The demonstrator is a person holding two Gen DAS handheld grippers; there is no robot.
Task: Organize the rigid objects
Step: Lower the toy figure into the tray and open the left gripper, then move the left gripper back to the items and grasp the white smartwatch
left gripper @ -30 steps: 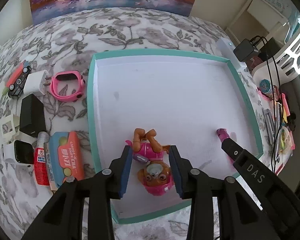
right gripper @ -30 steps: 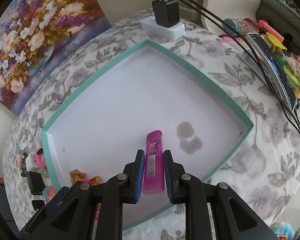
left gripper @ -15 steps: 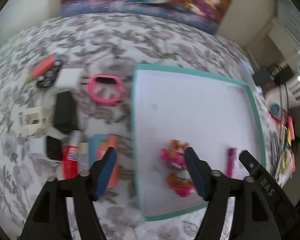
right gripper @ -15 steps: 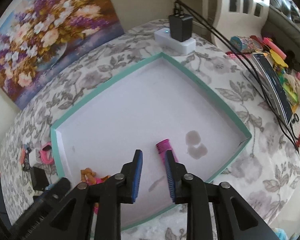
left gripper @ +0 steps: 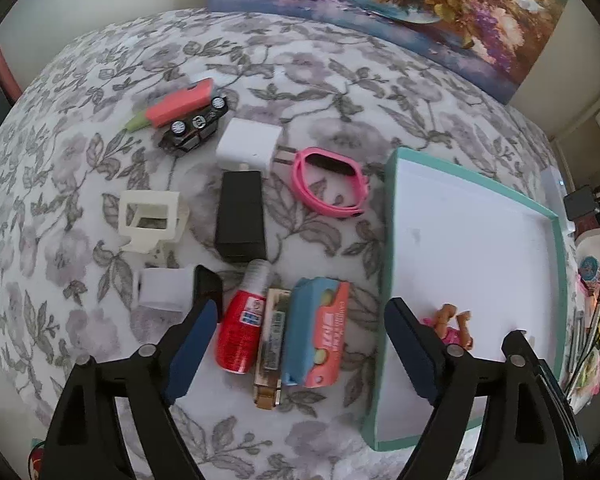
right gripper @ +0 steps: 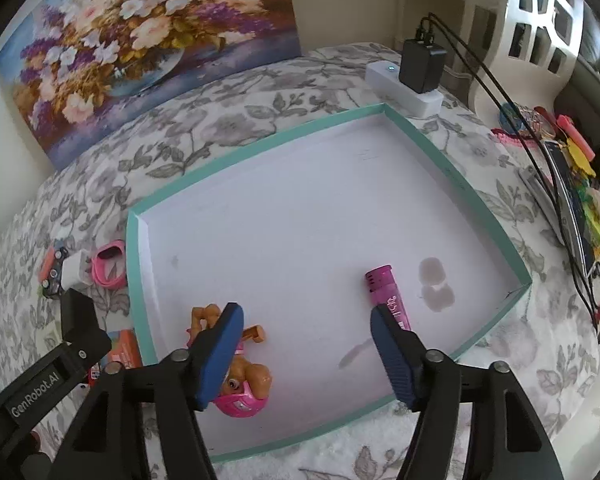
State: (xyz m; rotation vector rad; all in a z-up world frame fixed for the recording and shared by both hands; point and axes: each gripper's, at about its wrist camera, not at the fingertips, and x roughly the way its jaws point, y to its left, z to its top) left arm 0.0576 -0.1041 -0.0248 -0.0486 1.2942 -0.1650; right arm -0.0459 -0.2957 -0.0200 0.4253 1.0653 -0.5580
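Teal-rimmed white cardboard tray (right gripper: 452, 168) holds a pink-helmeted toy pup (right gripper: 242, 384) and magenta lighter (right gripper: 386, 294) beneath the right gripper (right gripper: 306, 354), its jaws just spread, pinching nothing, like the left gripper (left gripper: 300, 350).

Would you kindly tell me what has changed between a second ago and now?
Both jaws have just been opening. The left hand-held gripper let go of the toy pup and swung left, out over the loose items beside the tray. The right hand-held gripper released the pink lighter. Both things stayed lying in the tray; the outside items are unmoved.
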